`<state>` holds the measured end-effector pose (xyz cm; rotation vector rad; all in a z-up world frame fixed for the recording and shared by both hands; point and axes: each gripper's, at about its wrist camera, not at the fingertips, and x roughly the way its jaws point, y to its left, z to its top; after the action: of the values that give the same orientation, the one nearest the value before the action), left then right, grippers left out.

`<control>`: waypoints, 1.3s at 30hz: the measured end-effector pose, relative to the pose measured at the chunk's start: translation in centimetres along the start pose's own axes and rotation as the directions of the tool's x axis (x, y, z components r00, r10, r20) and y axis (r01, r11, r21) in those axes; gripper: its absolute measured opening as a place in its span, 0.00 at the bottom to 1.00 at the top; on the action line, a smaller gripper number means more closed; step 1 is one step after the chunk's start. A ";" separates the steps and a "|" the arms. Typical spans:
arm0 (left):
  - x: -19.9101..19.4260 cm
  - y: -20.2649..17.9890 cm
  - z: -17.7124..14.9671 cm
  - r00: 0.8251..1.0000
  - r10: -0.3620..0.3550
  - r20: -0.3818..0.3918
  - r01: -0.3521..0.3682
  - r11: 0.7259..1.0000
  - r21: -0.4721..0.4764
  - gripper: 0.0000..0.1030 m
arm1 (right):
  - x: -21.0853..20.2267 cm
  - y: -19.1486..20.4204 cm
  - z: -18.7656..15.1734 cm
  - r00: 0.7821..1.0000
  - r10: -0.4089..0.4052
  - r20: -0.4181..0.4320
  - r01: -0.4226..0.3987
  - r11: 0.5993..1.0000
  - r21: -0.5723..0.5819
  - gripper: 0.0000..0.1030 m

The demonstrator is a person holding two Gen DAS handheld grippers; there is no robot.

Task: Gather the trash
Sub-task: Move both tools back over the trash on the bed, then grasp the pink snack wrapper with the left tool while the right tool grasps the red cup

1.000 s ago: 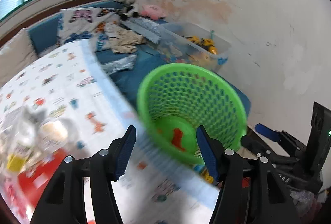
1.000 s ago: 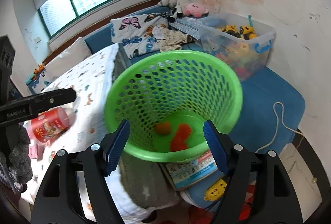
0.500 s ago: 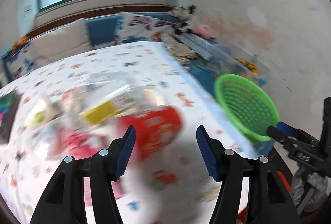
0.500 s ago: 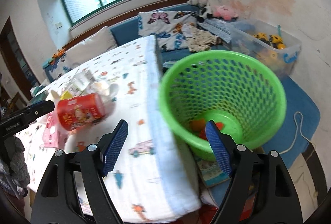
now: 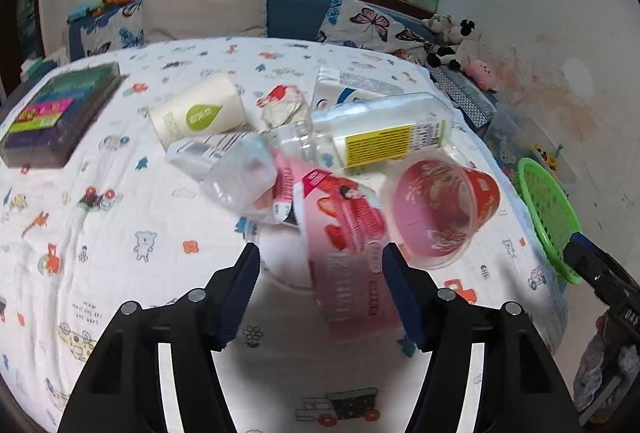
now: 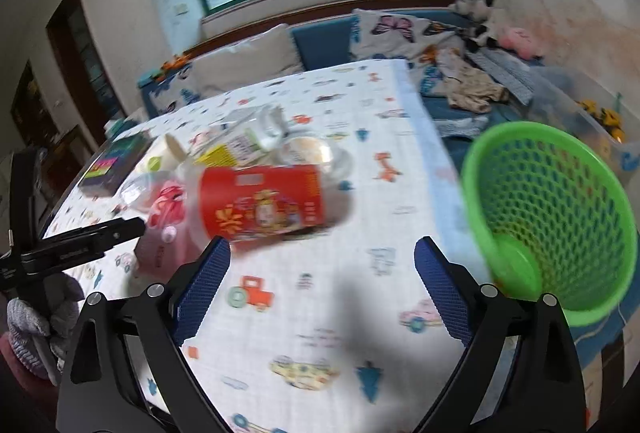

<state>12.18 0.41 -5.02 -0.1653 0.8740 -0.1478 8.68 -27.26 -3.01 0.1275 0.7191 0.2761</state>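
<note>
A bench (image 5: pixel 120 233) draped in a cartoon-print cloth carries the trash: red cup (image 5: pixel 444 209), clear bottle (image 5: pixel 380 129), pink packet (image 5: pixel 348 245). A green basket (image 6: pixel 552 209) stands beside its edge, cushions under the window behind. The left claw (image 5: pixel 316 289) is released over the packet; the right claw (image 6: pixel 320 289), just widening, is empty.

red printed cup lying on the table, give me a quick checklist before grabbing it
1. Left gripper empty: ok, jaws open, only the pink printed carton lies ahead of them.
2. Right gripper empty: ok, its jaws have just been opening, nothing between them.
3. Red printed cup reachable: ok, on its side, just beyond the right fingertips.
4. Cup free of clutter: not ok, clear plastic bottle with yellow label and carton crowd it.
5. Green perforated plastic basket ready: ok, open beside the table edge.
6. Cup empty: cannot tell.
</note>
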 end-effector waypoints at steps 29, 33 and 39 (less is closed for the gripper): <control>3.6 0.0 -0.4 0.986 -0.132 -0.099 0.130 0.991 -0.021 0.34 | 4.1 2.2 1.4 0.991 0.037 -0.128 -0.067 0.969 -0.239 0.90; 3.1 -0.3 -0.3 0.987 -0.138 -0.086 0.138 0.990 -0.007 0.22 | 4.6 2.1 2.0 0.989 0.055 -0.140 -0.088 0.968 -0.237 0.90; 2.0 -0.8 -0.1 0.986 -0.157 -0.063 0.159 0.987 0.022 0.09 | 5.0 2.2 3.8 0.989 0.089 -0.118 -0.112 0.972 -0.207 0.90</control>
<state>13.35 -0.73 -6.43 -0.2057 0.9194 -0.3143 14.34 -23.81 -2.87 -0.0556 0.7864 0.4583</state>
